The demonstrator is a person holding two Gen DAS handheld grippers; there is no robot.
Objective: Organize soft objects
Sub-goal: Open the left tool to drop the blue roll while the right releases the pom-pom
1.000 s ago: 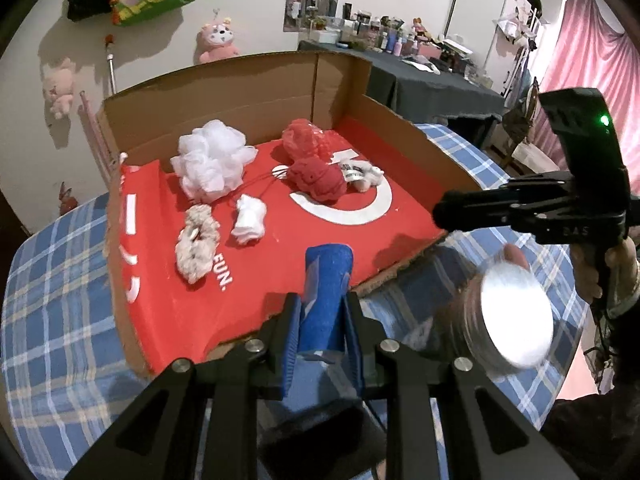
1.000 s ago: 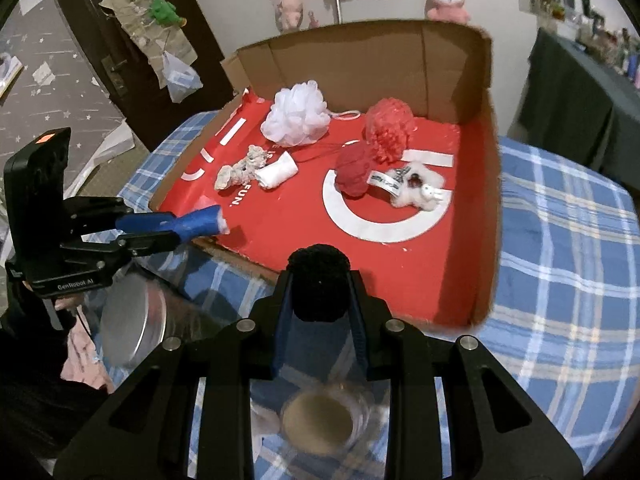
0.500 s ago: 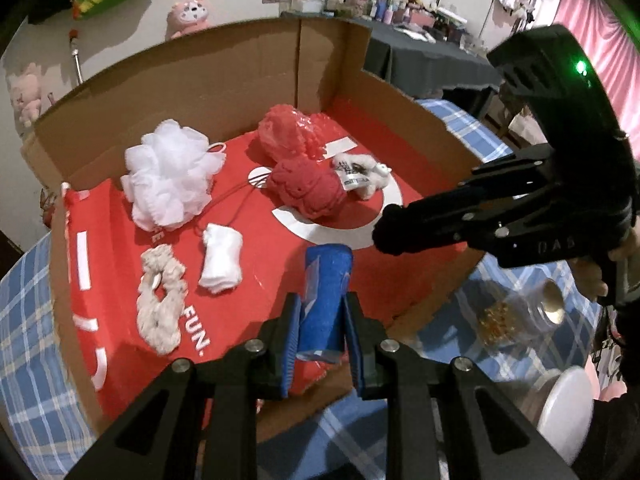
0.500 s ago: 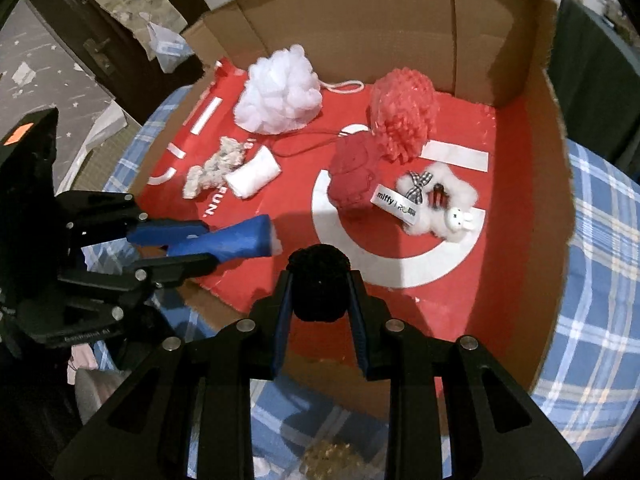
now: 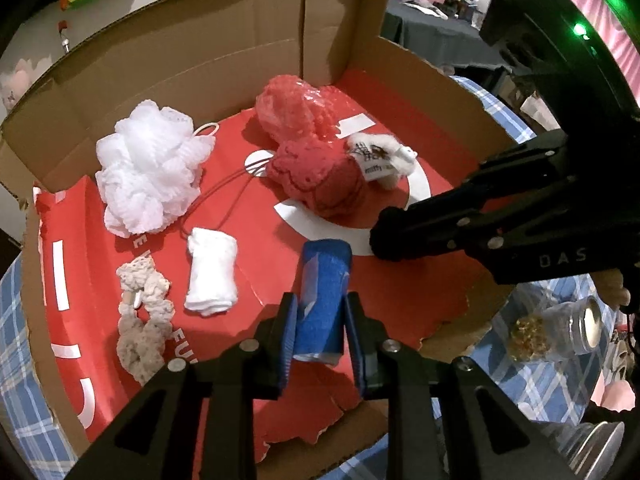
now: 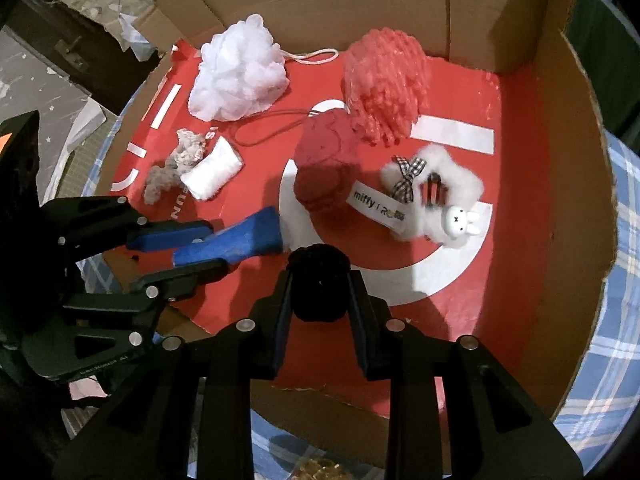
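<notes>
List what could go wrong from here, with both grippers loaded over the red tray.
1. The right gripper with its black pom-pom sits close beside the blue roll in the left gripper; they may collide on release.
2. Dropped here, the pom-pom could land against the red plush or the white Miffy toy and shift them.
3. The blue roll may roll off toward the tray's torn front edge.

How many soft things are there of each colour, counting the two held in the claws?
White: 3 (pouf, small roll, fluffy bunny charm)
Red: 2 (coral pouf, darker plush)
Beige: 1 (scrunchie)
Blue: 1 (roll, left claw)
Black: 1 (ball, right claw)
Total: 8
</notes>
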